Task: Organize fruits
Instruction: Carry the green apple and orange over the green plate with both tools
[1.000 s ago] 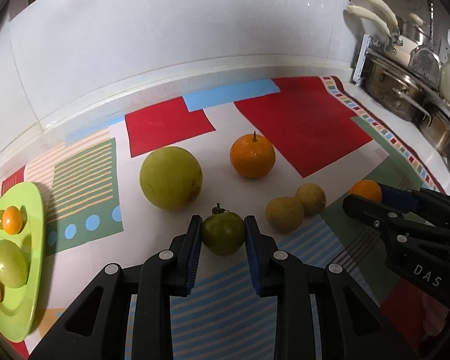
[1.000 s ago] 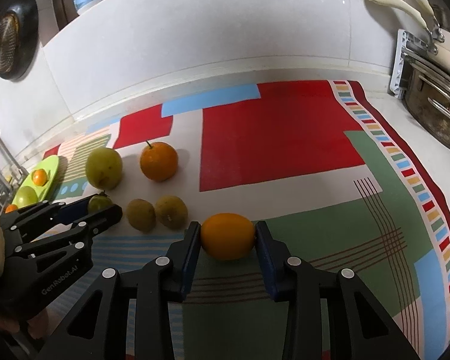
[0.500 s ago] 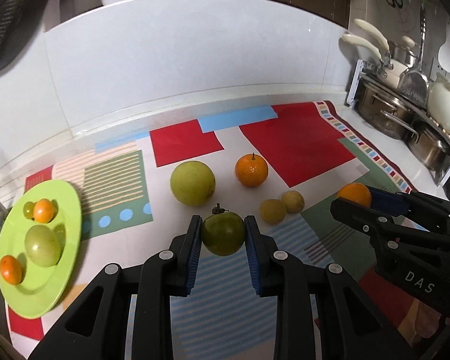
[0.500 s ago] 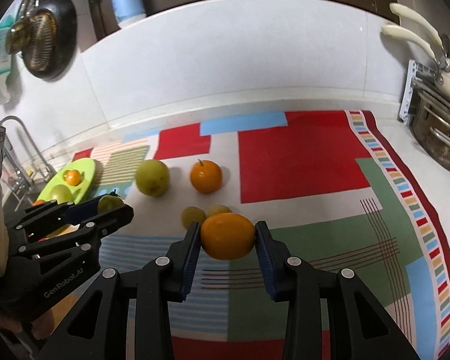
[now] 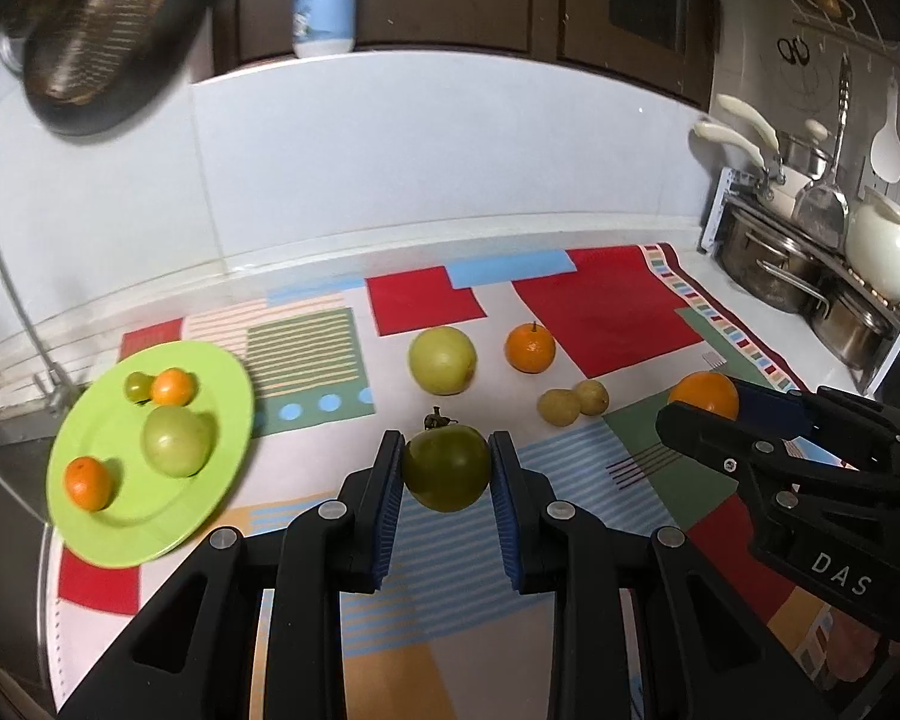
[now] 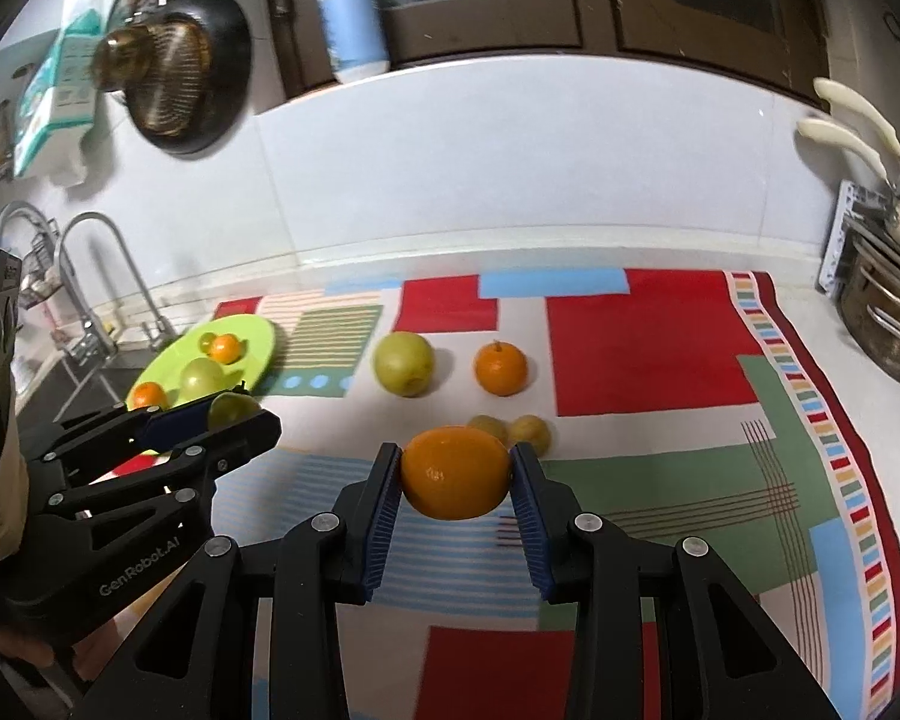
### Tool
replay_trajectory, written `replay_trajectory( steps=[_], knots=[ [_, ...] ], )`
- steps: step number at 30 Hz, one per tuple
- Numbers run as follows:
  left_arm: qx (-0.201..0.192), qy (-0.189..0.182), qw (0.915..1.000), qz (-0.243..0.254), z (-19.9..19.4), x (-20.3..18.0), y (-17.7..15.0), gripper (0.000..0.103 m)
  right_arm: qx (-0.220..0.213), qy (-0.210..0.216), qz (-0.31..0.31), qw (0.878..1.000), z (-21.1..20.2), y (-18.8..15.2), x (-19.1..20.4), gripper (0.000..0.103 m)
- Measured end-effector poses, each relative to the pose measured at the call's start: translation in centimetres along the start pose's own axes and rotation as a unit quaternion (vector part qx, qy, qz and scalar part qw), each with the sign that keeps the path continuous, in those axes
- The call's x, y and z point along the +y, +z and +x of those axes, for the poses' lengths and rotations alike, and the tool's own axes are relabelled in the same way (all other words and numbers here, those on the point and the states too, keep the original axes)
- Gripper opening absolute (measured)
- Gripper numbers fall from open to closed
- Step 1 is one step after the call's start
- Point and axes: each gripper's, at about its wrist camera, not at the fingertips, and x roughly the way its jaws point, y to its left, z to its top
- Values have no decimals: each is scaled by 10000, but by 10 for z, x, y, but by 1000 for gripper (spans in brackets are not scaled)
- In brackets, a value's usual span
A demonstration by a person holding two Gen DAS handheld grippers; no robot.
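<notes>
My left gripper (image 5: 447, 468) is shut on a dark green tomato (image 5: 447, 468) and holds it above the patterned mat. My right gripper (image 6: 456, 471) is shut on an orange (image 6: 456, 471), also held above the mat; it shows in the left wrist view (image 5: 705, 396) at right. A lime green plate (image 5: 222, 384) at the left holds two small oranges, a green apple (image 5: 177, 439) and a small green fruit. On the mat lie a large yellow-green fruit (image 5: 442, 360), a stemmed orange (image 5: 530, 348) and two small yellowish fruits (image 5: 573, 402).
A sink with a faucet (image 6: 99, 276) lies left of the plate. Steel pots (image 5: 768, 258) and a white kettle (image 5: 882, 246) stand at the right. A white tiled wall backs the counter, with a pan (image 6: 180, 78) hanging above.
Both grippers have risen and drawn back from the mat with their fruits, so more of the counter, plate and wall shows. The fruits on the mat have not moved.
</notes>
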Motion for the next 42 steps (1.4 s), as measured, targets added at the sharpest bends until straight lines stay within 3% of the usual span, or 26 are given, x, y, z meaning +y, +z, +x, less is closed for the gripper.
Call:
replay_trajectory(
  steps=[20,42],
  knots=[
    [-530,536,9970,-164,-76,50,-18,28,-385,526,-397,9971,-31,0,74,38],
    [-611,900,9935,-326,-94,138,-24,28,-579,893,-624,9924,-8,19,163,38]
  ],
)
